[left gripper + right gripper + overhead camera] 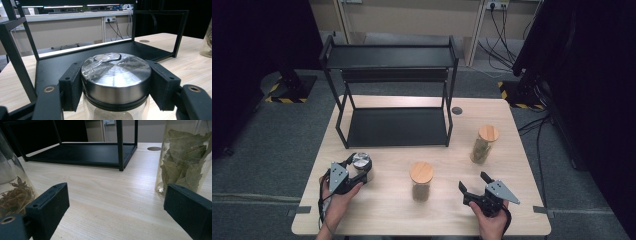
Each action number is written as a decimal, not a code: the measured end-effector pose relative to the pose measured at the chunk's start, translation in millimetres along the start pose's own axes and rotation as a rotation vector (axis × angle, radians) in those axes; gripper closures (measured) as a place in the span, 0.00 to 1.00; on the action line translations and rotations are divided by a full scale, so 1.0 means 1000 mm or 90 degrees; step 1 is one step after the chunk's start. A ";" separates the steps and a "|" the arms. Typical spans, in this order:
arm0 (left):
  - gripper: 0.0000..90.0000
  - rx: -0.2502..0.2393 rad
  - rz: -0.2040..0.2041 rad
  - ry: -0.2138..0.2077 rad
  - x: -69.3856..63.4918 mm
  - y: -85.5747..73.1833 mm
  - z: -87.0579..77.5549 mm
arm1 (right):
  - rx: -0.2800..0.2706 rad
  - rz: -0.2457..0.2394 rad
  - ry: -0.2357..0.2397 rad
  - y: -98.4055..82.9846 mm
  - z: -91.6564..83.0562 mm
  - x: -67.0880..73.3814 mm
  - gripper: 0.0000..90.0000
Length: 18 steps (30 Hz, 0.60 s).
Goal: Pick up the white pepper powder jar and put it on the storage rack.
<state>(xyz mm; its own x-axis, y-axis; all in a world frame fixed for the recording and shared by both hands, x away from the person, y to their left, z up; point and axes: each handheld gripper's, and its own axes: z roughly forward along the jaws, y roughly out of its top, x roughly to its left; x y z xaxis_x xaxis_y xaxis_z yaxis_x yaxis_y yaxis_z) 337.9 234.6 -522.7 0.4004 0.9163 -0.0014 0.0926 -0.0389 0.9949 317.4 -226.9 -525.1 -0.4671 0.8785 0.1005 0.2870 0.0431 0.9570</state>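
Observation:
A glass jar with a steel lid point(361, 162) point(116, 75) stands at the table's front left, in front of the black rack. My left gripper point(357, 172) point(115, 86) is shut on it, with both pads pressed against the lid's rim. A jar with a wooden lid point(421, 181) point(12, 192) holding dried bits stands at the front middle. A taller jar of green leaves point(483, 144) point(186, 157) stands to the right. My right gripper point(475, 184) point(120, 212) rests open at the front right, with bare table between its jaws.
A black two-shelf metal rack point(394, 90) point(100, 53) point(82, 152) takes up the back of the wooden table point(387, 212). A round cable hole point(456, 110) lies beside its right leg. Cables and dark stands surround the table on the floor.

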 end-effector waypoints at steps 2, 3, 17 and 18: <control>0.39 -0.012 -0.004 -0.001 -0.001 0.006 -0.001 | 0.000 -0.001 0.001 0.000 0.000 0.000 0.07; 0.39 -0.015 -0.001 0.000 -0.001 0.008 -0.002 | 0.000 -0.002 0.001 0.000 0.000 0.000 0.07; 0.39 -0.043 0.013 0.015 -0.001 0.037 0.005 | 0.002 -0.003 0.003 0.000 0.000 0.000 0.07; 0.39 -0.044 0.014 0.016 -0.001 0.038 0.006 | 0.001 -0.003 0.003 0.000 0.000 0.000 0.07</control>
<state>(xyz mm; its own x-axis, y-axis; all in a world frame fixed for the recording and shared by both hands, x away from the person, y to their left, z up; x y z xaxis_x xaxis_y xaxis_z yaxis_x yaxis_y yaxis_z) 346.7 230.0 -485.1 0.3788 0.9252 0.0225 0.0206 -0.0327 0.9993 317.2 -226.6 -525.1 -0.4728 0.8757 0.0982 0.2862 0.0472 0.9570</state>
